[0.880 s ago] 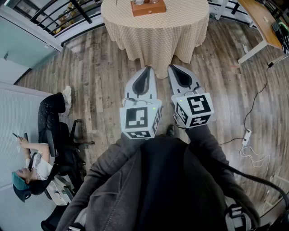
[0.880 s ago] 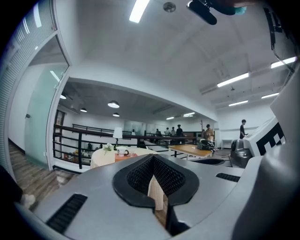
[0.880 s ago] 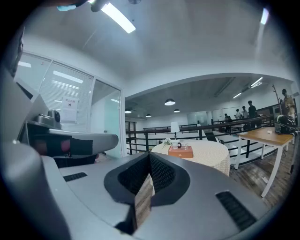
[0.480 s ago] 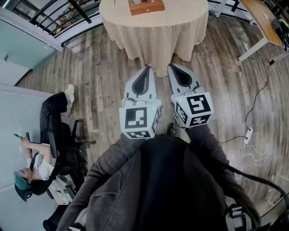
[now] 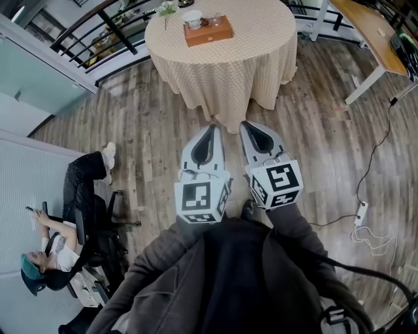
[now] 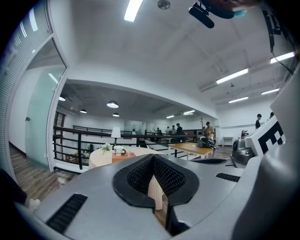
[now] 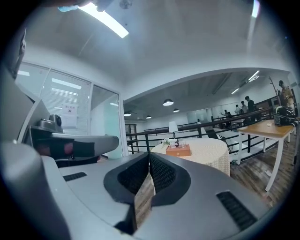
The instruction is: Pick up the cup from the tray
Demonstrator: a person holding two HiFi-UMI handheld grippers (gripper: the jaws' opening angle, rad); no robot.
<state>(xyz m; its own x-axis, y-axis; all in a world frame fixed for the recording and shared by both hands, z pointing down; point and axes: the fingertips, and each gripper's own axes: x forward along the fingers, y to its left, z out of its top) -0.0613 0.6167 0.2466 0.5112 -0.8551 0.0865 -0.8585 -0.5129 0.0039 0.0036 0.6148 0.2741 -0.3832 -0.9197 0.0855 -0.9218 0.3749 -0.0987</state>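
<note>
A white cup stands on a wooden tray on a round table with a beige cloth, far ahead of me. A smaller cup sits beside it on the tray. Both grippers hang over the wood floor, well short of the table. The left gripper and right gripper are side by side, each shut and empty. The left gripper view shows the tray and cup small beyond its shut gripper. The right gripper view shows the tray beyond its shut gripper.
A person sits in a chair at the left. A black railing runs behind the table. A wooden desk stands at the right, with a cable and power strip on the floor.
The view has shifted so the table sits lower in frame, with the whole tray and cup now in sight. Both grippers stay shut and side by side.
</note>
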